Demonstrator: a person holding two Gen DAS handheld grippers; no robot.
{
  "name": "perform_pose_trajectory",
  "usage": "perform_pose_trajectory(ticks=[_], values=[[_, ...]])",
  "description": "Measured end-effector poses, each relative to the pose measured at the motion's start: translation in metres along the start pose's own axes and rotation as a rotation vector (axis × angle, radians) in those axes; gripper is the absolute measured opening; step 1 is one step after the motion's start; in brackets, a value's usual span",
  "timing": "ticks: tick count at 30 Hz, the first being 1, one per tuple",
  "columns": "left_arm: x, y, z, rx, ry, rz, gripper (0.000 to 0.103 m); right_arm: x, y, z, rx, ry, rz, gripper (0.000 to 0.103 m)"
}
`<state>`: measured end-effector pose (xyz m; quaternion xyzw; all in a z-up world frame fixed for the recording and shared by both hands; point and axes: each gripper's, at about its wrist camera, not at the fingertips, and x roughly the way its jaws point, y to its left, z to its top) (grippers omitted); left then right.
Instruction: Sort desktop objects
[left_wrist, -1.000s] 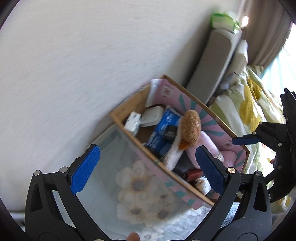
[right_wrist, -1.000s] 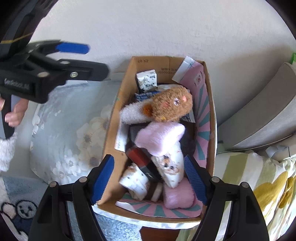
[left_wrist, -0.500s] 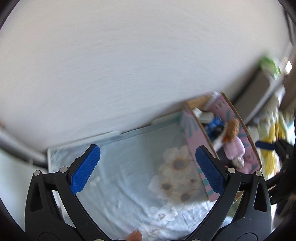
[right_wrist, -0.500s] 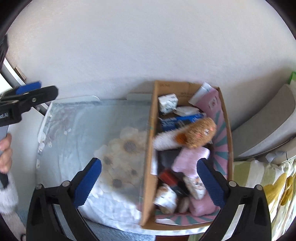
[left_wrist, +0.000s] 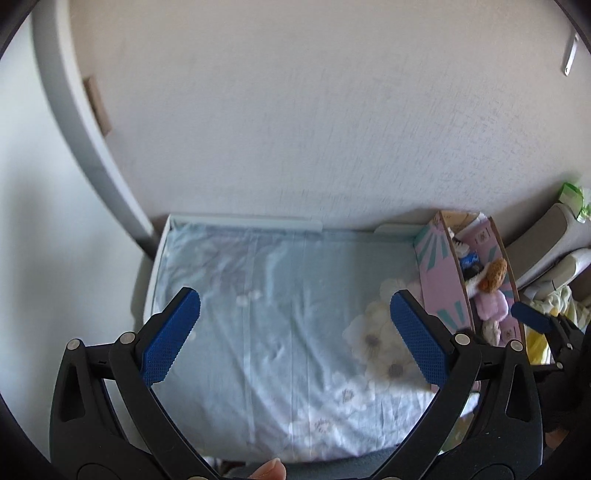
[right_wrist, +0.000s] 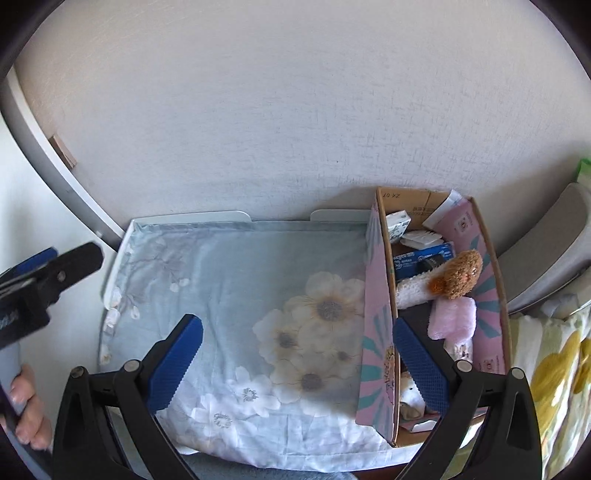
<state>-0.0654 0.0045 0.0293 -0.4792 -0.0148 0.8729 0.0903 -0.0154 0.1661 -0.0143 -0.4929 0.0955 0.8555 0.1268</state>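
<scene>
White wall backing floral pale-blue clothed counter (right_wrist: 229, 295); toy-filled pink cardboard box (right_wrist: 376, 332) occupying right edge; left tongs (left_wrist: 295, 332) and right tongs (right_wrist: 297, 360) both gaping, gripping nothing.

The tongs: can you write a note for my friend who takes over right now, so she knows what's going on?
Left tongs: open, nothing in them, over the flowered cloth.
Right tongs: jaws have just been opening, now wide, nothing between them, at the cloth's near edge beside the cardboard box.
Things: the brown plush toy, pink plush, blue packet and small white box all lie in the box, at the right of the table.
Done: no loose object shows on the cloth.
Left: apparently nothing to pick up; check the table edges, which are partly hidden.
</scene>
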Motion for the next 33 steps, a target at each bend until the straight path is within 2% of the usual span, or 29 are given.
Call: perform_pose_trajectory(ticks=[3,5,7,11,25,33], values=[[-0.006,0.008,-0.012,-0.028,-0.024,0.029,0.103,-0.002,0.004,-0.007,0.006,-0.029,-0.042,0.103],[-0.01,0.013,-0.019,-0.045,-0.068,0.09,0.103,-0.001,0.003,-0.009,0.016,-0.03,-0.05,0.103],[-0.013,0.016,-0.025,-0.056,-0.098,0.114,0.103,0.001,0.003,-0.012,0.025,-0.025,-0.062,0.103],[-0.007,0.017,-0.027,-0.065,-0.065,0.066,0.103,0.007,0.002,-0.016,0.031,-0.006,-0.055,0.103],[-0.002,0.006,-0.025,0.002,-0.057,0.084,0.103,0.003,0.0,-0.02,0.046,-0.015,-0.057,0.103],[-0.007,0.006,-0.024,0.004,-0.094,0.076,0.103,0.002,0.0,-0.019,0.049,-0.02,-0.051,0.103]])
